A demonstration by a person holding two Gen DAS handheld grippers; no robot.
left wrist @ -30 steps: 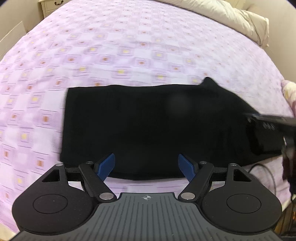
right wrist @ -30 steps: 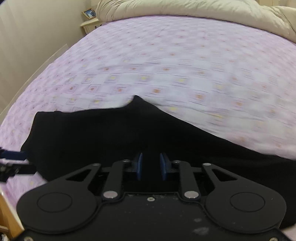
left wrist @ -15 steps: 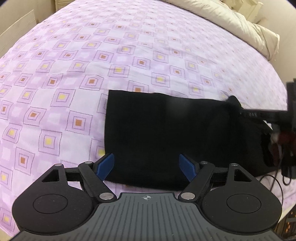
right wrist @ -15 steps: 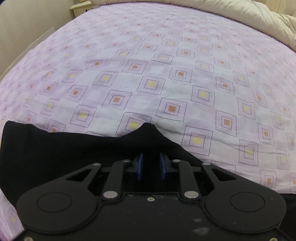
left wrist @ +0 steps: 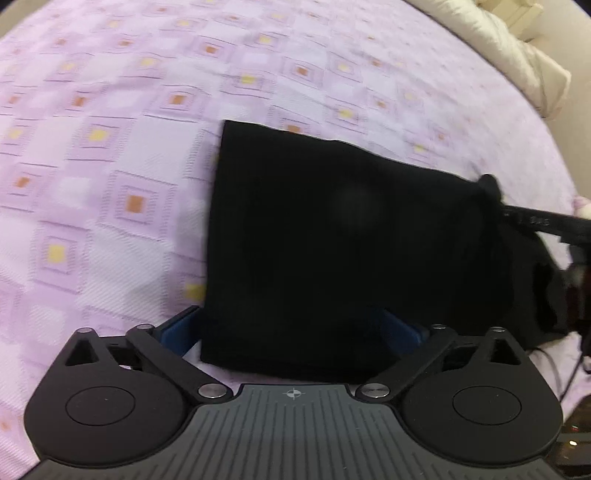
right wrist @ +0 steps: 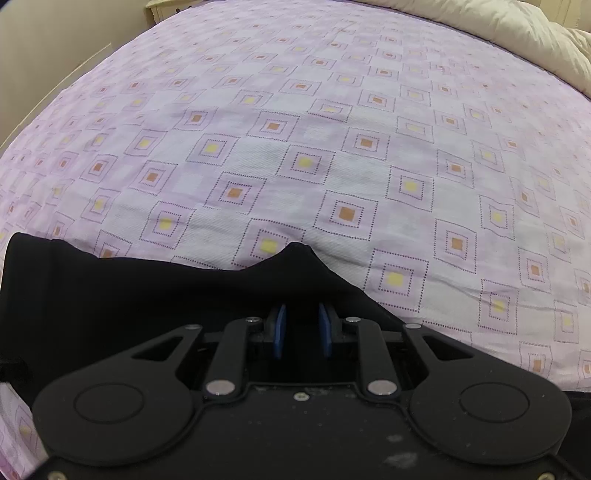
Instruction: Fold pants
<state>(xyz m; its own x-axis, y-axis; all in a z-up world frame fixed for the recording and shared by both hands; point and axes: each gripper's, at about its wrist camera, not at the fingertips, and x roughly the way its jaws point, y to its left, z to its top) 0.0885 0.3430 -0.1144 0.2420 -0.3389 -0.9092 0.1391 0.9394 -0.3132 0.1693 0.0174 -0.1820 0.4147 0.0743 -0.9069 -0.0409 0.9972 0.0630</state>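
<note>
Black pants (left wrist: 343, 240) folded flat on lilac-patterned bed (left wrist: 110, 155), cream duvet (right wrist: 480, 26) at 12 o'clock. Left gripper (left wrist: 291, 328) spread wide, jaws just opened further, straddling the near hem without pressing. Right gripper (right wrist: 300, 328) narrow, pinching a raised peak of fabric at the pants' 3 o'clock end.

The left hand-held gripper (left wrist: 291, 328) had just opened its jaws wide, straddling the near edge of folded black pants (left wrist: 332, 240) on the lilac-patterned bed (left wrist: 110, 147).
</note>
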